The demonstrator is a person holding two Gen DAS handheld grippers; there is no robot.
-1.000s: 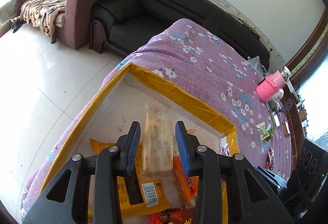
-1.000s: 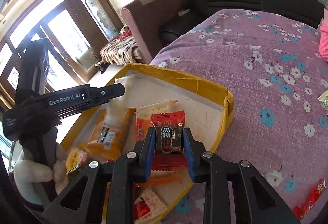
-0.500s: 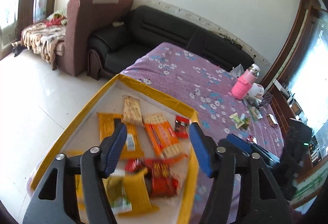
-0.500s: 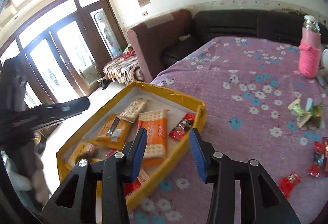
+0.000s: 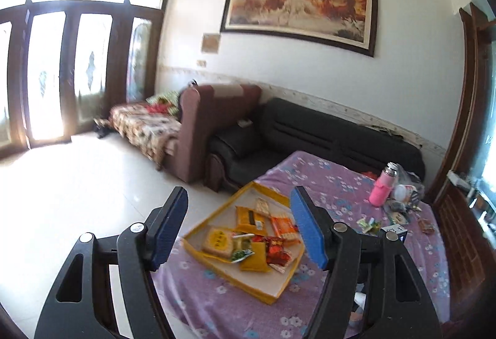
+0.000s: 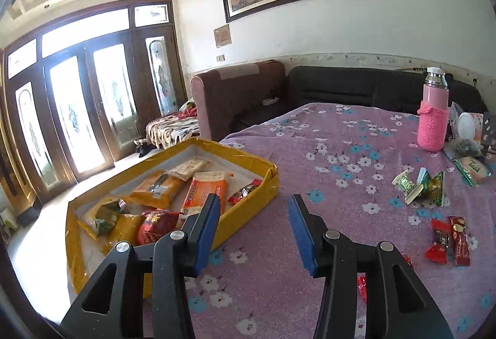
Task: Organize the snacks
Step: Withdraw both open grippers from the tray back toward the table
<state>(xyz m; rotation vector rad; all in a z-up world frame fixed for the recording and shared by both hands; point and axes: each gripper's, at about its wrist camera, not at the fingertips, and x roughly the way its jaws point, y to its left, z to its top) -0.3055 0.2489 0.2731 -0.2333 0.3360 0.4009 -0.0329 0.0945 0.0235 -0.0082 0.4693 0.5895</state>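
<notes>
Both hand-held grippers have been raised away from the yellow tray (image 6: 248, 206), fingers spread wide, nothing gripped.
Left hand-held gripper (image 5: 238, 229) and right hand-held gripper (image 6: 253, 229) are held above the tray; snack packets (image 6: 161, 184) lie inside it, red candies (image 6: 449, 241) well right of it on the tabletop (image 6: 341, 128).

On the table (image 6: 341, 134) before me, the tray (image 6: 248, 202) sits at lower left of my right view with packets (image 6: 161, 187) in it. Loose snacks (image 6: 446, 239) lie lower right; the bottle (image 6: 433, 118) stands upper right, the sofa (image 6: 341, 84) behind.
</notes>
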